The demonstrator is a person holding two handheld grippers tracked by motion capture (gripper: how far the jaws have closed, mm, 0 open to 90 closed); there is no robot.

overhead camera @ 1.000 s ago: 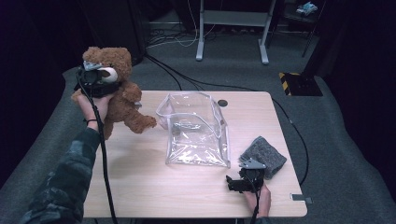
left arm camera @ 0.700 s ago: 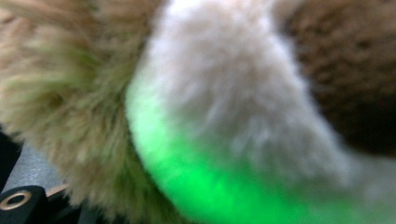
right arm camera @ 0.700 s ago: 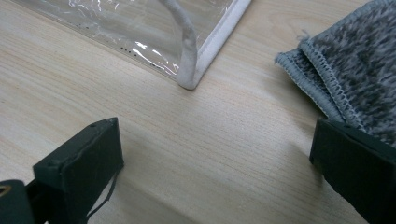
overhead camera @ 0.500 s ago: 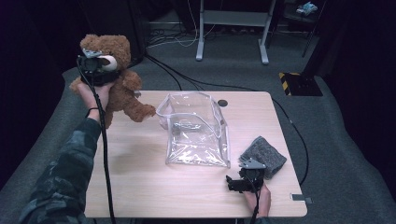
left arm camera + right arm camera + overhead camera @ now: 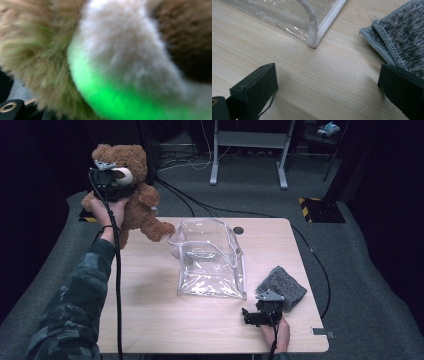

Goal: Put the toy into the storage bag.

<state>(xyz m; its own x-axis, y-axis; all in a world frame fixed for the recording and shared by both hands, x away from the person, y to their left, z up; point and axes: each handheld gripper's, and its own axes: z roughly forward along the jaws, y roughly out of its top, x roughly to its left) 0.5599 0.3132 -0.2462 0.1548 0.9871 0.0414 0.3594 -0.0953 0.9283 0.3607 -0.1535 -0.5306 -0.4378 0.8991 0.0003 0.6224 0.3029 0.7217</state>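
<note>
The brown teddy bear (image 5: 131, 190) hangs in the upper left of the high view, off the table's (image 5: 150, 310) left edge, clenched at its head by the left gripper (image 5: 107, 177). This looks like the carry toward the clear plastic bag (image 5: 210, 257) at frame centre, whose mouth gapes just beside the bear's foot. Next, the bear likely needs lowering into that opening, while the right gripper (image 5: 260, 312), jaws spread wide and empty at lower right beside the grey cloth (image 5: 282, 287), may have to steady the bag.
</note>
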